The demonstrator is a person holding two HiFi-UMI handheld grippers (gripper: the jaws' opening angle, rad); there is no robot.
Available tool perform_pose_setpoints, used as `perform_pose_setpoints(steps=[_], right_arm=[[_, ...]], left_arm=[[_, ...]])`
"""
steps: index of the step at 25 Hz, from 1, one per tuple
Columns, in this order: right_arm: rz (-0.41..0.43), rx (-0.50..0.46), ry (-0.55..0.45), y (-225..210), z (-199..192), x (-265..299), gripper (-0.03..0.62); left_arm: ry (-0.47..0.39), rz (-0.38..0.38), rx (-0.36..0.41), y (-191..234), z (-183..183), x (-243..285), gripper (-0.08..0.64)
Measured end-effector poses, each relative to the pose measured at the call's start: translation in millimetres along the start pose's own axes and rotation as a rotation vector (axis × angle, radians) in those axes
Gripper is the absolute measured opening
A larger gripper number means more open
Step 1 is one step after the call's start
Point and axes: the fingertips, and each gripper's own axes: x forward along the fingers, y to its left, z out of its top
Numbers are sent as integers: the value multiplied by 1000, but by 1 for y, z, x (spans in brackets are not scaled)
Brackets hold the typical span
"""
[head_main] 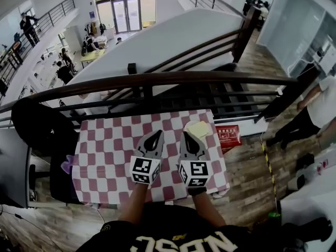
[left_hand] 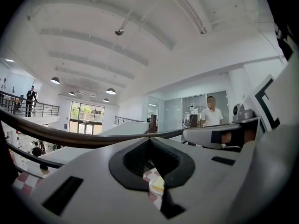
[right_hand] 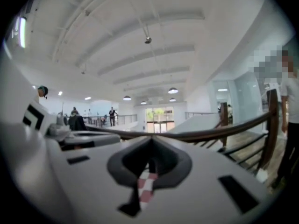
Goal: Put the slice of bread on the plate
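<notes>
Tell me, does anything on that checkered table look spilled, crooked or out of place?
Nothing stands out. The pale yellow bread slice lies flat on the white plate at the far right of the pink-and-white checkered tablecloth, which lies smooth with no spill.
</notes>
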Motion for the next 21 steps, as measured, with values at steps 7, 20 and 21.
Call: perform_pose_setpoints(steps=[7, 20, 21], right_arm=[[2, 6, -19, 7, 1, -16, 15], [-15, 6, -37, 8, -1, -36, 15], [-19, 6, -37, 7, -2, -38, 15]], left_arm=[[9, -13, 30, -16, -7, -14, 18], [13, -22, 43, -36, -11, -32, 18], [17, -26, 45, -39, -12, -33, 18]])
